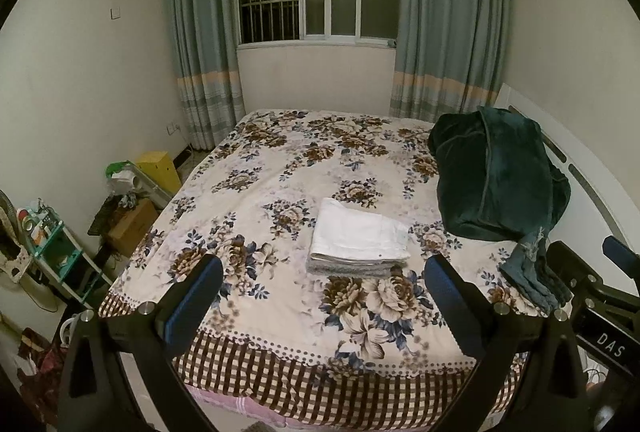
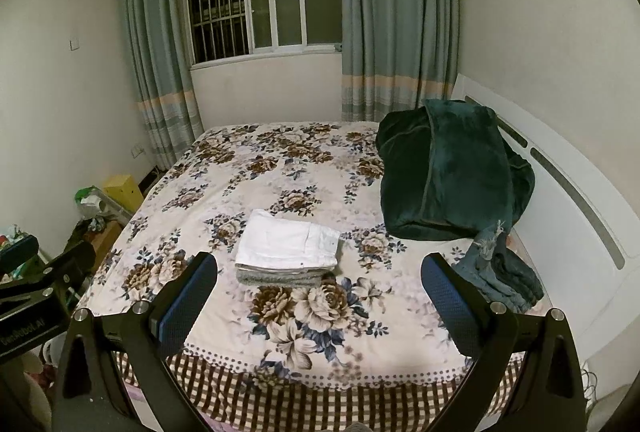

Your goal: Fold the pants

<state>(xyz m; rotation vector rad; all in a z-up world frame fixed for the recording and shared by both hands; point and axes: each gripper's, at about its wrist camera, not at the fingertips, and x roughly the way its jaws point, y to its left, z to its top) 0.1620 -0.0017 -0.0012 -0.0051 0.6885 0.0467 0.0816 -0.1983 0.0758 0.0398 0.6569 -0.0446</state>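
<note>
White pants point(image 1: 358, 238) folded flat, 12 o'clock of both grippers point(image 1: 324, 284) point(image 2: 319, 282); jaws wide, empty. Grey layer beneath unclear.

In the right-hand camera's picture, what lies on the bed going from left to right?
Folded white pants on a grey folded garment → dark green plush blanket heaped by the headboard → folded blue jeans near the bed's right edge.
</note>
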